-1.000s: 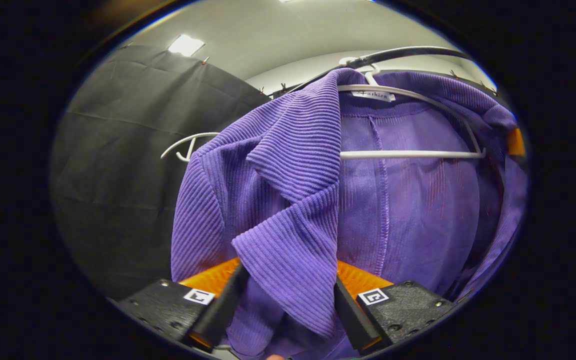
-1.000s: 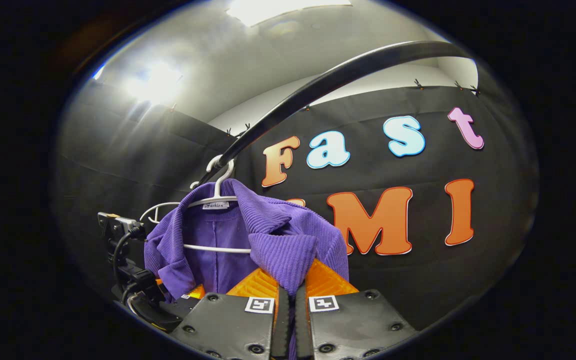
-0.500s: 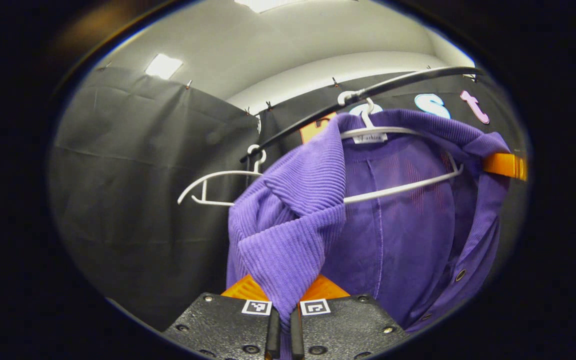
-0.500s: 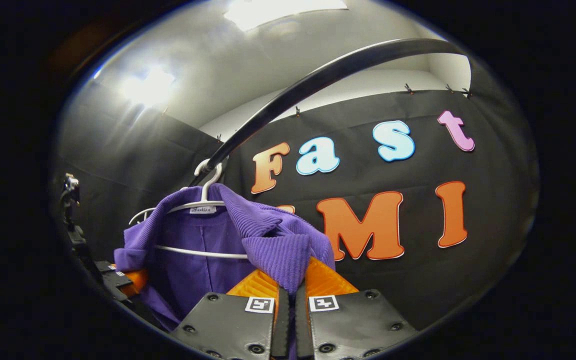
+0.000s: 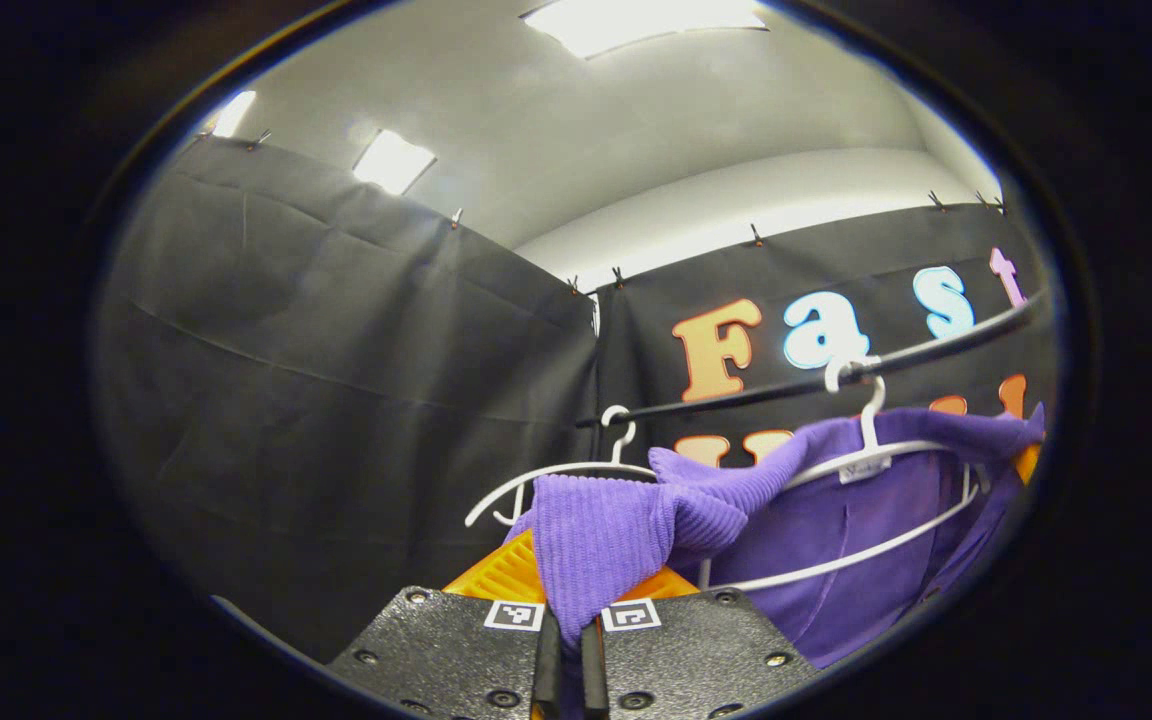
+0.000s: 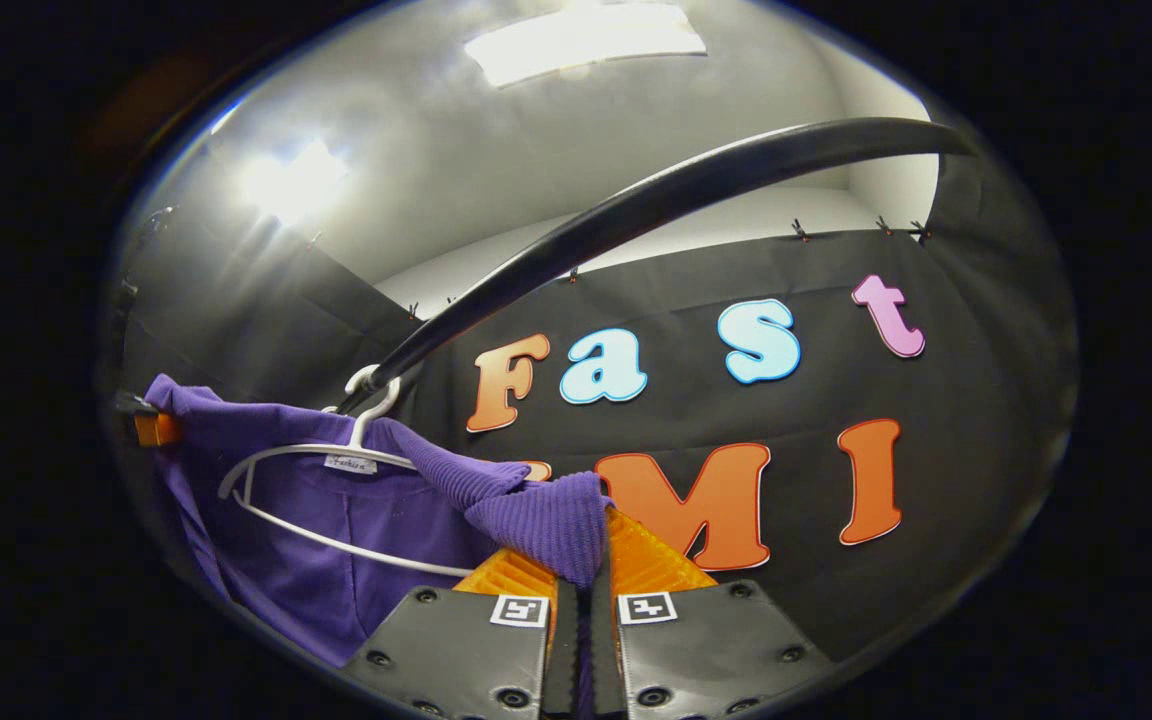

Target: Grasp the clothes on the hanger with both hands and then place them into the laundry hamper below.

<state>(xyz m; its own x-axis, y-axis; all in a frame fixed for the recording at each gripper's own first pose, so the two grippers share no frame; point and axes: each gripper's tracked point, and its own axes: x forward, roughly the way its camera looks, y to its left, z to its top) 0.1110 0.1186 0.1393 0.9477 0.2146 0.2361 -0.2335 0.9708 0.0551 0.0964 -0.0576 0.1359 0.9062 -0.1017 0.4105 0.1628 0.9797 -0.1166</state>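
Purple jacket (image 5: 626, 540) pinched between left tongs (image 5: 566, 640) | right tongs (image 6: 581, 620) clamp its other edge

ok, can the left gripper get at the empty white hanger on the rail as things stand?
Probably not. The left gripper has its jaws shut on the purple garment, so it has no free grip. The empty hanger hangs on the rail just behind that bunched cloth, which lies between them.
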